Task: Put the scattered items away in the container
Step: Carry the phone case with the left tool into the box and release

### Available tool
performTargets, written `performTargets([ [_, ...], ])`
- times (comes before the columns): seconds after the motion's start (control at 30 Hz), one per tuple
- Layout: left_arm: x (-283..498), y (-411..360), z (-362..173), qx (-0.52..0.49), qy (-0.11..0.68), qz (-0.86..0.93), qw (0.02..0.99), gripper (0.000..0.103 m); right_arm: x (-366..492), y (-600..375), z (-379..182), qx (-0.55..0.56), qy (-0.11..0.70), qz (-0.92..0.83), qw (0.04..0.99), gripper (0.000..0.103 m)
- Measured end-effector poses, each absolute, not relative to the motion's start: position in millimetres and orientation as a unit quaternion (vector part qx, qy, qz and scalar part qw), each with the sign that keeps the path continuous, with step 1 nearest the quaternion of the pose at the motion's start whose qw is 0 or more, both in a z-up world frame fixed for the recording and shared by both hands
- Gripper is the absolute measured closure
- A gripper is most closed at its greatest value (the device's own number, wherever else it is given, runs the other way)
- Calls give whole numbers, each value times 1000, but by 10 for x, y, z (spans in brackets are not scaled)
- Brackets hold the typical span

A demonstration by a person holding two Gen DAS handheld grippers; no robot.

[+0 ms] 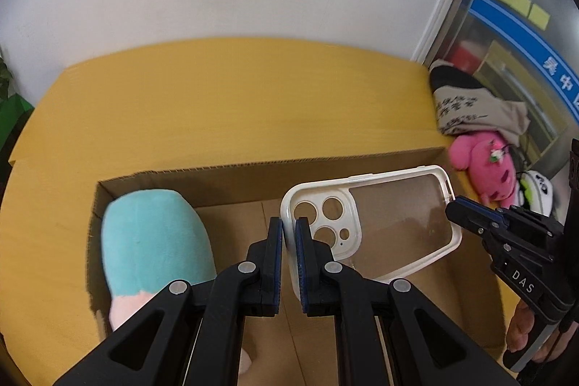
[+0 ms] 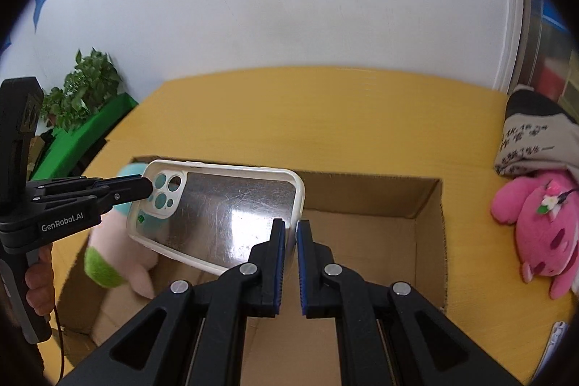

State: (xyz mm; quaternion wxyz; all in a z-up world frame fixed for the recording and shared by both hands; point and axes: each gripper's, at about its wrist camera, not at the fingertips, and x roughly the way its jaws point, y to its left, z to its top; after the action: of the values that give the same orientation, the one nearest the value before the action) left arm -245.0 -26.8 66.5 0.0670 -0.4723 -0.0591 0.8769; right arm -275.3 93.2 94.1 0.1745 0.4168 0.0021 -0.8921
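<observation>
A clear phone case with a white rim (image 1: 394, 216) hangs over the open cardboard box (image 1: 253, 172). My left gripper (image 1: 288, 234) is shut on its camera-cutout end. My right gripper (image 2: 290, 237) is shut on the opposite end of the case (image 2: 224, 208). Each gripper shows in the other's view: the right gripper (image 1: 452, 205) at the case's right edge, the left gripper (image 2: 148, 187) at the camera cutouts. A teal and pink plush toy (image 1: 155, 241) lies inside the box at its left; it also shows in the right wrist view (image 2: 108, 263).
The box (image 2: 430, 205) sits on a yellow wooden table (image 1: 235, 104). A pink plush (image 2: 539, 227) and a printed grey and black cloth (image 2: 532, 140) lie on the table right of the box. A potted plant (image 2: 83, 89) stands far left by the white wall.
</observation>
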Motion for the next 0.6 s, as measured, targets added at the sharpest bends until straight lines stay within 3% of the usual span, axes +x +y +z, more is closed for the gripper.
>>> performTargets([
  [0.43,-2935,-236,-71,-552,-14,834,0,97,-3276,731,21,503,4,-848,165,97],
  [0.6,-2933,-235,-99,-550,-15,835,9,95,-3273,671,-93,496,16,-851,172,88],
])
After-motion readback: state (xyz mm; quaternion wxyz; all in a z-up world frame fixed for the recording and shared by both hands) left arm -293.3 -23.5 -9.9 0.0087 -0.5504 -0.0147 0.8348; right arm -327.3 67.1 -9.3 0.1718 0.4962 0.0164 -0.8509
